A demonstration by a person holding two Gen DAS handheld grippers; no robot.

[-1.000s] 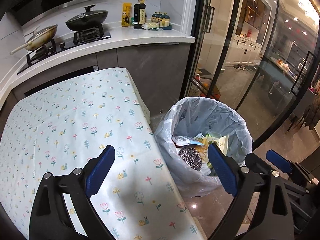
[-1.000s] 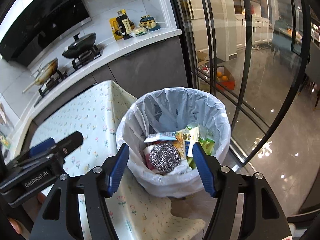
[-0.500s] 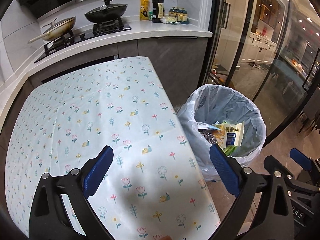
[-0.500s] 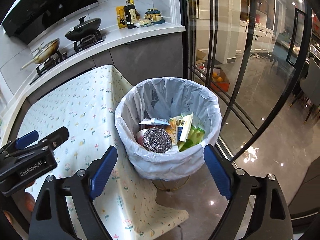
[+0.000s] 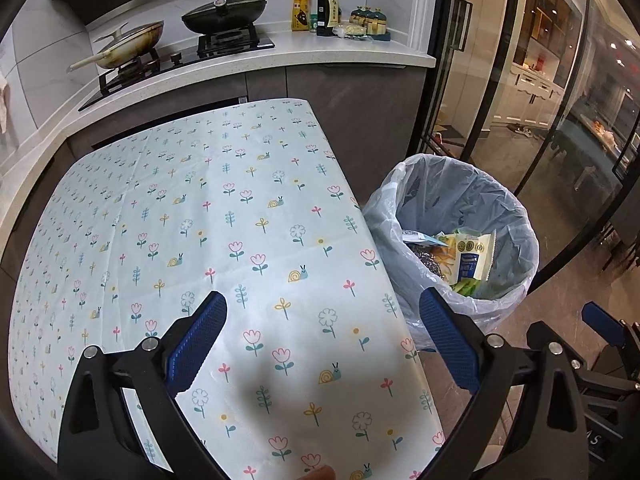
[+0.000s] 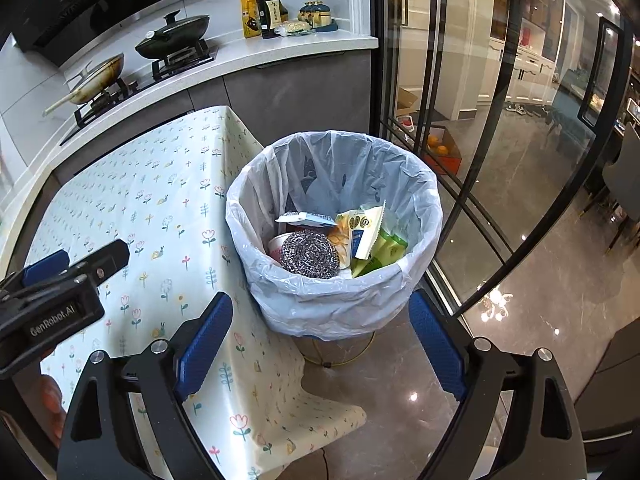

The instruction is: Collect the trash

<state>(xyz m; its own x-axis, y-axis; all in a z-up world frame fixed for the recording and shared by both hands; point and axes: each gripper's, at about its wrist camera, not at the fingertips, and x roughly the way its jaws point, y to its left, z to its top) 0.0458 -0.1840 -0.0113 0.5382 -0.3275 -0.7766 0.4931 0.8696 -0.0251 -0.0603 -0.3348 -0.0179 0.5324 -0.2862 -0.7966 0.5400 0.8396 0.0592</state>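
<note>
A trash bin with a white plastic liner (image 6: 340,308) (image 5: 516,216) stands on the floor beside the table's right edge. Inside lie a steel wool scourer (image 6: 310,254), snack wrappers (image 6: 366,232) (image 5: 472,256) and a cup. My left gripper (image 5: 322,338) is open and empty above the floral tablecloth (image 5: 200,208). My right gripper (image 6: 320,338) is open and empty, held above and in front of the bin. The left gripper also shows at the left of the right wrist view (image 6: 60,280).
A kitchen counter (image 5: 320,52) behind the table holds two pans on a stove, bottles and jars. Glass sliding doors (image 6: 480,120) stand right of the bin. The tablecloth hangs over the table's corner (image 6: 260,412) towards the tiled floor.
Both grippers have drawn back and up from the bin. The left one has swung left over the table. The right gripper's jaws have spread wider. The trash in the bin has not moved.
</note>
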